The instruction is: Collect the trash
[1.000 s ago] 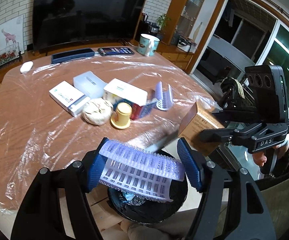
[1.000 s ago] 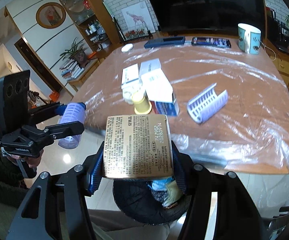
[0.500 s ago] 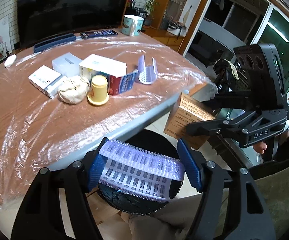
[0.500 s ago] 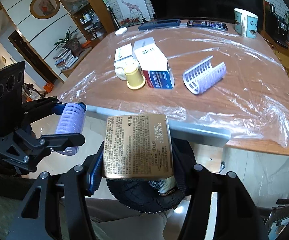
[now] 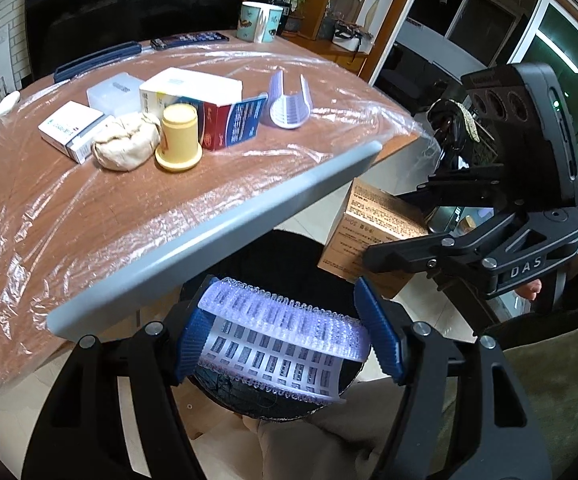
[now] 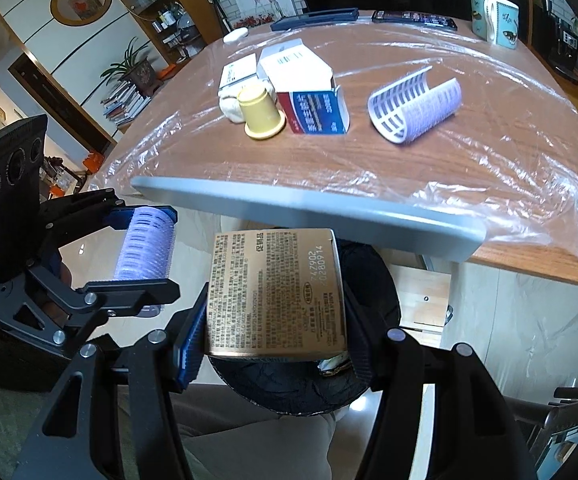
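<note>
The lilac plastic tray (a ribbed, curved half-tube) lies crosswise between the blue pads of the left gripper, which pinches its ends above the black bin. Beside it, the right gripper clamps an upright gold cardboard box over that bin.

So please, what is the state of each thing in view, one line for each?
left tool: shut on purple hair roller, above the bin
right tool: shut on gold box, above the bin
black bin: open, below the table edge, trash inside
second hair roller: lying on the table
red and blue carton: on its side, flap open
yellow cap: upright
mug: upright
</note>
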Demonstrator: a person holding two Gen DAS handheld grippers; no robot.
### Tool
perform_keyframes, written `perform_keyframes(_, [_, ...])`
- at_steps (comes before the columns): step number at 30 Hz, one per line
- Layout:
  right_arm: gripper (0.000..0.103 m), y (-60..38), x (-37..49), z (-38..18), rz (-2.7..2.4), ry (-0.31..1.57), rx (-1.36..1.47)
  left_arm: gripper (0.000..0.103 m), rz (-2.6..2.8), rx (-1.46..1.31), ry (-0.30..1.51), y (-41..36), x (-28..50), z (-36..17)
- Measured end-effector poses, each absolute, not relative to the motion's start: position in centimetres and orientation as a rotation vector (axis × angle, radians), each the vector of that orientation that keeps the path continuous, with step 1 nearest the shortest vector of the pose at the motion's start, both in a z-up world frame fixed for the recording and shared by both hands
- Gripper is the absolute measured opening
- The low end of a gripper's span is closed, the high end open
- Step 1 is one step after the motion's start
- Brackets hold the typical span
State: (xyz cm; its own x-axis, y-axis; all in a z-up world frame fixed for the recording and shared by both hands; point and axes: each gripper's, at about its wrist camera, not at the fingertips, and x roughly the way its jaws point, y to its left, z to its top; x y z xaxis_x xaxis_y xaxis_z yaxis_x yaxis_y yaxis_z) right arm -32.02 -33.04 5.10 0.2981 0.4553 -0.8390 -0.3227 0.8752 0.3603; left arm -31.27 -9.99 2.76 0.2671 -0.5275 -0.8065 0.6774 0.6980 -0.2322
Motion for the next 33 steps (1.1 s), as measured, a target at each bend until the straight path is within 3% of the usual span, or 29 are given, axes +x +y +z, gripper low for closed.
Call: perform_keyframes(33, [0.058, -31.9, -30.8, -0.6, 0.465, 1.246, 0.084, 0.070, -0.789, 0.281, 1.130, -12.2, -30.5, -4.6])
